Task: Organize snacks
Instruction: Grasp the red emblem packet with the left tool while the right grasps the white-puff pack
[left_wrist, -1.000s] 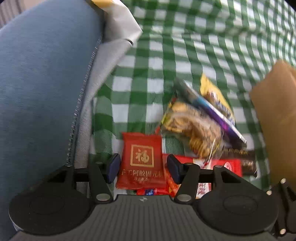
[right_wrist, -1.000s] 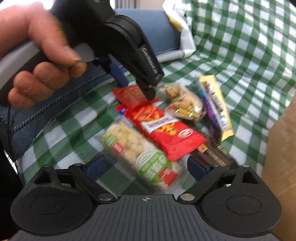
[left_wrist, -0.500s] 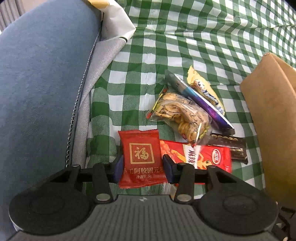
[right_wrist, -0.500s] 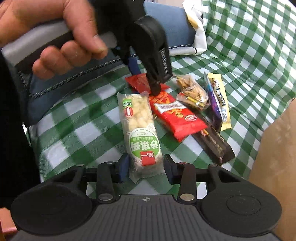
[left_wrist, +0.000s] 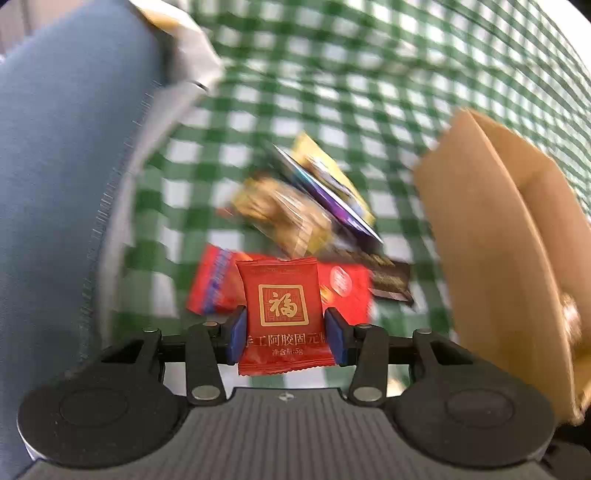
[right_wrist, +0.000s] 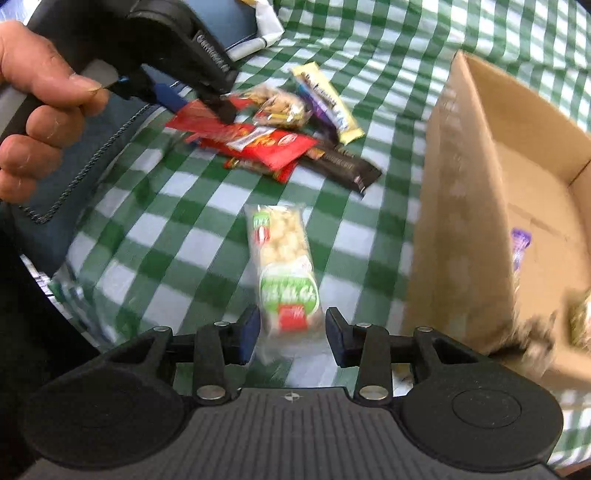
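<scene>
My left gripper (left_wrist: 284, 328) is shut on a small red packet (left_wrist: 282, 295) with a gold square, held above the snack pile. In the right wrist view a hand (right_wrist: 37, 110) holds that same gripper (right_wrist: 207, 103) over the pile. My right gripper (right_wrist: 291, 332) is shut on a clear puffed-snack bar (right_wrist: 284, 258) with a green label, lifted off the checked cloth (right_wrist: 177, 229). On the cloth lie a long red pack (right_wrist: 258, 142), a dark chocolate bar (right_wrist: 347, 166), a cookie bag (right_wrist: 284, 107) and purple and yellow bars (right_wrist: 328, 99).
An open cardboard box (right_wrist: 461, 184) stands to the right of the pile, with a purple wrapper (right_wrist: 521, 240) inside. The box (left_wrist: 491, 240) also fills the right of the left wrist view. A blue cushion (left_wrist: 55, 184) rises on the left.
Both grippers closed, the left on the red packet and the right on the puffed-snack bar. Both lifted their packets and shifted right, so the box now shows larger.
</scene>
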